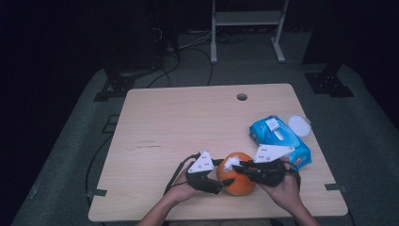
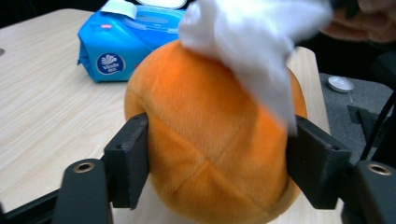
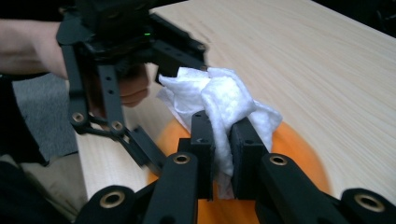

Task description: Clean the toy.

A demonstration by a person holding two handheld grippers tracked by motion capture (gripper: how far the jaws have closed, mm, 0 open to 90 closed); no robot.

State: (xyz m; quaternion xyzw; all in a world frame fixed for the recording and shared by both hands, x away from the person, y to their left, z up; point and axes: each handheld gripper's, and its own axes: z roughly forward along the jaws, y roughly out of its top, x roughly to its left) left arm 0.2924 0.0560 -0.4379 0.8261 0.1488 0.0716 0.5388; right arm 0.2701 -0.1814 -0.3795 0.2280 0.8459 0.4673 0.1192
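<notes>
I am clamping the orange plush ball (image 2: 210,154) between the left gripper (image 1: 225,184) jaws, one pad pressing each flank. My right gripper (image 3: 223,140) is pinching a white wipe (image 3: 219,100) tight, laying it on top of the ball, which seems to be resting on the table (image 1: 188,117). The blue wipe pack (image 1: 277,136) is lying just beyond the right gripper.

both grippers are black linkage frames. the left gripper (image 1: 221,181) and the right gripper (image 1: 237,165), near the table's (image 1: 188,117) front edge, each carry a pale grey three-cornered plate dotted with small dark holes. flat black bars join at brass-ringed pivots, ending in blocky matte black jaws. a small green light glows on the left gripper's body. black cables loop from each. the forearms are bare, without sleeves.
</notes>
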